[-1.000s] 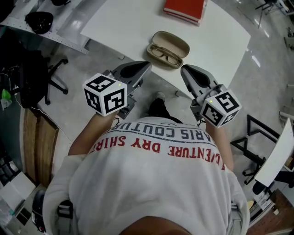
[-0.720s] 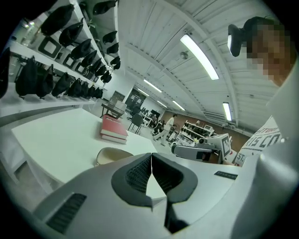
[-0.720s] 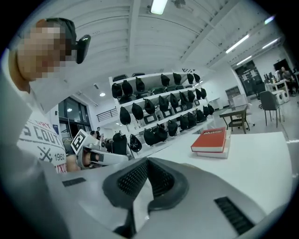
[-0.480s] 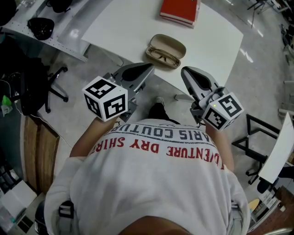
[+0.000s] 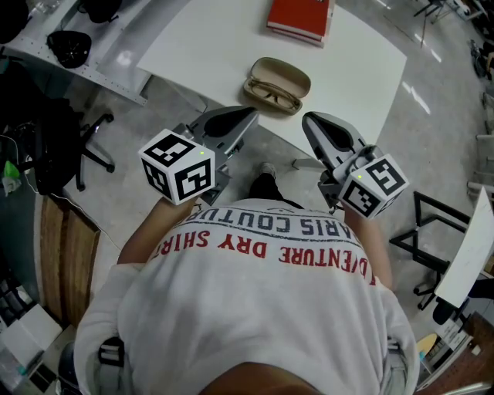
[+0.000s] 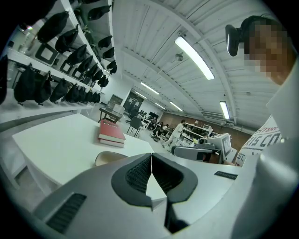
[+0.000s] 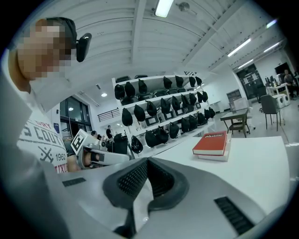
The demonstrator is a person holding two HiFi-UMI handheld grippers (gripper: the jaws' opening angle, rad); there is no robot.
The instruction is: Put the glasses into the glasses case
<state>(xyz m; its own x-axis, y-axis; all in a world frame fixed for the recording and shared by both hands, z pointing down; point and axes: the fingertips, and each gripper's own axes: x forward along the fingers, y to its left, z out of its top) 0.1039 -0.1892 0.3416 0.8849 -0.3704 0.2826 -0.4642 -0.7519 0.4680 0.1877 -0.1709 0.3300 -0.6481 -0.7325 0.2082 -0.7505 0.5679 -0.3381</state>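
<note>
The left tongs point(image 5: 247, 114) and the right tongs point(image 5: 308, 118) have both risen slightly toward the camera.

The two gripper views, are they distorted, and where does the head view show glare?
Left gripper view: strong fisheye bending, the ceiling lamp curves and the corners are black. Right gripper view: the same bending on the shelves, yet the red book is sharp. Head view: bright glare streaks on the floor; the white table is evenly lit.

I count one glasses case point(image 5: 277, 84) at upper centre, one pair of glasses point(image 5: 272, 96), one red book point(image 5: 300, 18) at the top edge, one white table point(image 5: 208, 38), and two grippers: left gripper point(image 5: 248, 113), right gripper point(image 5: 306, 118).
</note>
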